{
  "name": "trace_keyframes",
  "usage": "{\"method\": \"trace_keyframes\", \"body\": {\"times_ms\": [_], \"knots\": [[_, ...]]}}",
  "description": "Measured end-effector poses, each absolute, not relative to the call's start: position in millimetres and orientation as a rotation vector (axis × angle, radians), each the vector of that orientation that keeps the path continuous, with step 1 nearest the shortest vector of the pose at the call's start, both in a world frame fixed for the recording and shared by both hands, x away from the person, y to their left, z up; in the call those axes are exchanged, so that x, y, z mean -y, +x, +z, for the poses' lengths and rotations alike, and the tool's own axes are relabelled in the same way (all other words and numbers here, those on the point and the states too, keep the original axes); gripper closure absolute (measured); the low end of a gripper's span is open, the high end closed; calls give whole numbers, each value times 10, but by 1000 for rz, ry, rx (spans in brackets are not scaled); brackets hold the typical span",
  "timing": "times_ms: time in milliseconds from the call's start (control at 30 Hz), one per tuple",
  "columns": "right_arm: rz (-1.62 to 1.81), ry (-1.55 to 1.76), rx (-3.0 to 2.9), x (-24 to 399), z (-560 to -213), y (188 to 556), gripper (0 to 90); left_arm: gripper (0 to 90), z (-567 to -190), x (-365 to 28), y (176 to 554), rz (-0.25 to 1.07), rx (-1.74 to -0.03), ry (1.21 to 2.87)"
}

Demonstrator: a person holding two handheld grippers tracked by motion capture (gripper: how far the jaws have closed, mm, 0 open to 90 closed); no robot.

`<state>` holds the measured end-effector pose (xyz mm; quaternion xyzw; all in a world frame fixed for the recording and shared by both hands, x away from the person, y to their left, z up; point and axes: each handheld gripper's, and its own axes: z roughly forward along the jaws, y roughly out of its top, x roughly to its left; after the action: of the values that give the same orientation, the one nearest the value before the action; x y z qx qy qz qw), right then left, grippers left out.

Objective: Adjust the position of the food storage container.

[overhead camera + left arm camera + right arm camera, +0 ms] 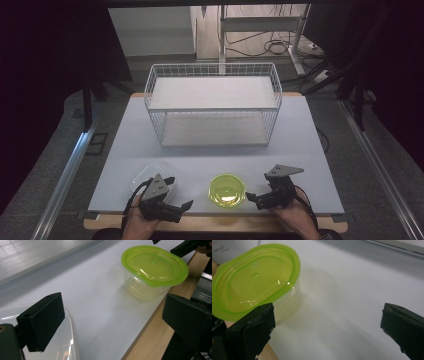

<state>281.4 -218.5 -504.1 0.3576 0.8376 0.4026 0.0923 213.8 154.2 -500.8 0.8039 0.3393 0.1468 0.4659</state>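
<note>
Green-lidded clear plastic tub (227, 189) sits between your wide-open left gripper (176, 196) and right gripper (256, 198), both empty; approach level and grasp its rim squarely.

From above, the left gripper (175, 196) covers much of the clear container (145, 176) beneath it, and whether it touches the plastic I can't tell. In the left gripper view that clear container (62, 345) runs off the bottom edge. In the right gripper view the green-lidded tub (255, 281) is cut at the left edge, its base partly behind a jaw.
</note>
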Motion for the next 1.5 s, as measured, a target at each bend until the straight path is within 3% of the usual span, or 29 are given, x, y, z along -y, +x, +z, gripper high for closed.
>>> {"method": "trace_keyframes", "body": {"times_ms": [333,533,667,800,833,900,1200,1300,1500], "knots": [[1207,1109,-2456,2208,-4978,2813,85,30,-5015,-1500,2107,363,-796,1985],[1211,1075,-2424,2185,-4916,2787,194,51,-4997,-1491,2075,394,-782,1999],[1198,1045,-2422,2159,-4872,2759,298,70,-4996,-1486,2064,419,-782,2005],[1198,985,-2436,2129,-4814,2738,463,91,-4995,-1499,2066,429,-791,2003],[1198,985,-2436,2129,-4814,2738,463,93,-4995,-1499,2066,429,-791,2003],[1209,925,-2470,2080,-4777,2721,584,93,-5001,-1513,2073,425,-795,1998],[1217,802,-2564,1869,-4715,2671,842,96,-5010,-1534,2078,456,-800,1991],[1232,751,-2597,1789,-4698,2648,887,96,-5019,-1534,2084,463,-805,1997],[1261,703,-2672,1590,-4696,2589,894,98,-5027,-1528,2091,472,-816,2004]]}}
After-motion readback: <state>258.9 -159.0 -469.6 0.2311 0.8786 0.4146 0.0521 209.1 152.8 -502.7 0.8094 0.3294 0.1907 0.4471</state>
